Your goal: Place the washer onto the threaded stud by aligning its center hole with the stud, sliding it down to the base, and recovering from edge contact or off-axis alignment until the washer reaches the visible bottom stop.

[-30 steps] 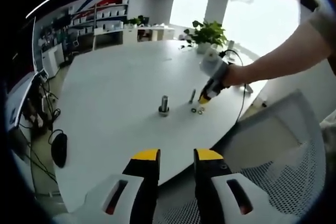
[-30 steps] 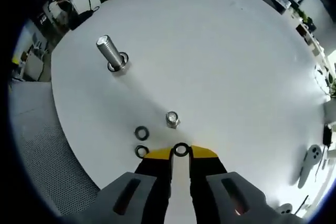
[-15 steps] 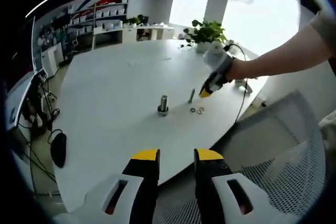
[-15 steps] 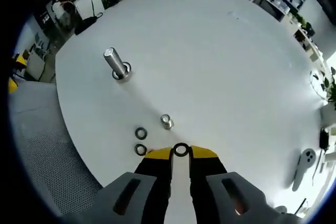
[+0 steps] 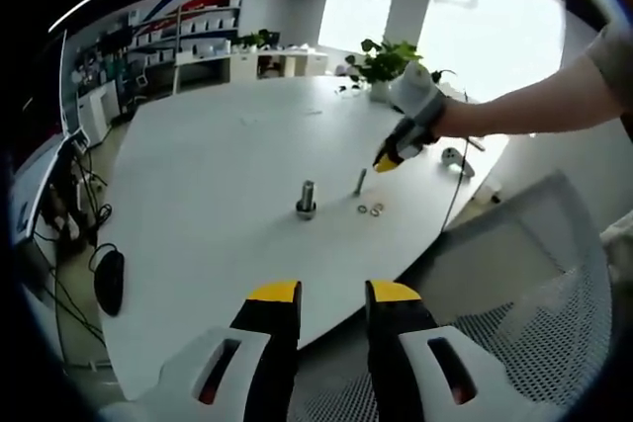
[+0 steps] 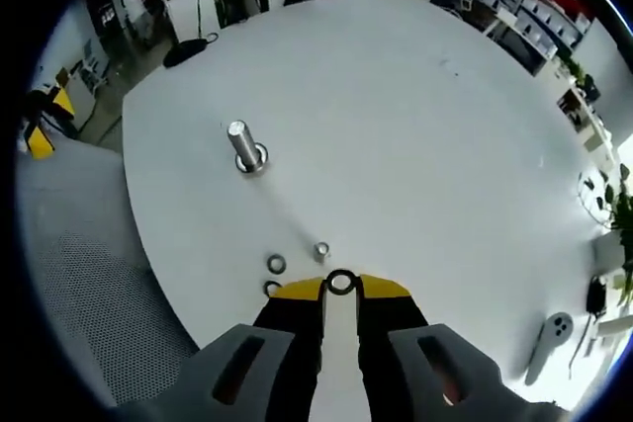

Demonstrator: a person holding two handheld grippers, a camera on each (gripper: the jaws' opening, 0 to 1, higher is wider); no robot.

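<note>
Steel washer (image 6: 341, 282) pinched in right claw (image 6: 341, 289) | above table (image 6: 415, 145)

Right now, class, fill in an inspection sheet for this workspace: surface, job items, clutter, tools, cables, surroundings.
Surface: white table, bare around the parts.
Job's things: threaded stud upright; washer pinched at the right tool's tips; two spare washers lying flat; small bolt beside them.
Clutter: white handheld controller near the edge.
Grippers: right tool raised over the table; left tool off the table.
Cables: black cable over the edge.
Surroundings: potted plant, mesh chair.
</note>
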